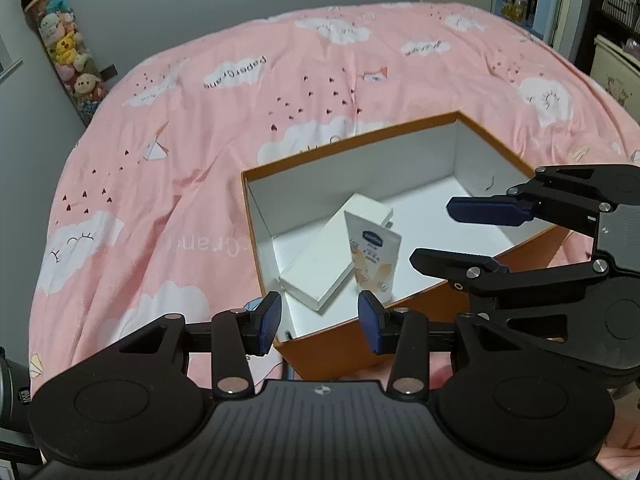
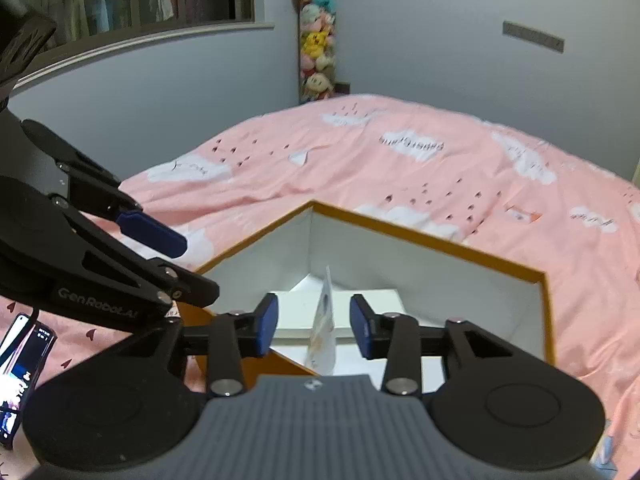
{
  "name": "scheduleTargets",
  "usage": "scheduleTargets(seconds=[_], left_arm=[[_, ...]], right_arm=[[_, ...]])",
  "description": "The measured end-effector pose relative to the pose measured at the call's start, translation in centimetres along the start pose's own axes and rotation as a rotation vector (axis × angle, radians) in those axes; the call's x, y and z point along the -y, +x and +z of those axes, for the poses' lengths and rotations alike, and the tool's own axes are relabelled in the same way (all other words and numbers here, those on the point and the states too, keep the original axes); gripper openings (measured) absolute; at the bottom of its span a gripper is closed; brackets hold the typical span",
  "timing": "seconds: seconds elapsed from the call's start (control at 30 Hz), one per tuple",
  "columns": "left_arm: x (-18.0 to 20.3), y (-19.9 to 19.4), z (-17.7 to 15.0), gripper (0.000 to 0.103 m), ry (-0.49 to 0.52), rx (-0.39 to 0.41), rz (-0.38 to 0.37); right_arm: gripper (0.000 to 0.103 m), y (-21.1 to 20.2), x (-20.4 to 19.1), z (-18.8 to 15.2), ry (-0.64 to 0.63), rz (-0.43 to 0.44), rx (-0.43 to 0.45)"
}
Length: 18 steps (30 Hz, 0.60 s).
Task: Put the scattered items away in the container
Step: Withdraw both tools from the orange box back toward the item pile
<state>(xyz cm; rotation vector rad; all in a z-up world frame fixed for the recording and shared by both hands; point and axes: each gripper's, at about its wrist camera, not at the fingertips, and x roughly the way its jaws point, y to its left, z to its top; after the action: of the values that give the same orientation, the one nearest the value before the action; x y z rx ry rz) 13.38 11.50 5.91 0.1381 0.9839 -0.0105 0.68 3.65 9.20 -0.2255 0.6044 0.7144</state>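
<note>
An orange cardboard box point(image 1: 404, 312) with a white inside stands on the pink bed; it also shows in the right wrist view point(image 2: 436, 242). Inside lie a flat white carton point(image 1: 332, 252) and a cream tube point(image 1: 374, 258) leaning upright against it. In the right wrist view the tube point(image 2: 324, 320) stands edge-on between the fingers, with the carton point(image 2: 372, 304) behind. My left gripper point(image 1: 320, 322) is open and empty at the box's near corner. My right gripper point(image 2: 313, 326) is open above the box, jaws apart from the tube; it also shows in the left wrist view point(image 1: 460, 232).
A pink duvet point(image 1: 240, 120) with cloud prints covers the bed. A smartphone point(image 2: 20, 376) lies at the bed's left edge. A column of plush toys point(image 1: 66, 46) hangs in the wall corner. Shelves point(image 1: 616, 12) stand at far right.
</note>
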Motion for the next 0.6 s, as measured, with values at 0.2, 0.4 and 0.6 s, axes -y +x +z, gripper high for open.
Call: scheduleTargets(seconds=[0.2,0.4,0.6], left_arm=[[1.1,-2.1,-1.1,0.050,-0.008,0.038,-0.035],[3.4,-3.7,-3.0,0.051,0.010,0.067,-0.073],[5.2,-4.2,-5.6,0.053,0.005,0.093,-0.101]], right_arm=[[0.053,-2.9,0.3,-0.6,0.024,-0.015,0.048],[0.059,-5.9,0.3,-2.0,0.020,-0.047,0.072],[0.061,-8.2,0.4,-4.4,0.023,-0.072,0.070]])
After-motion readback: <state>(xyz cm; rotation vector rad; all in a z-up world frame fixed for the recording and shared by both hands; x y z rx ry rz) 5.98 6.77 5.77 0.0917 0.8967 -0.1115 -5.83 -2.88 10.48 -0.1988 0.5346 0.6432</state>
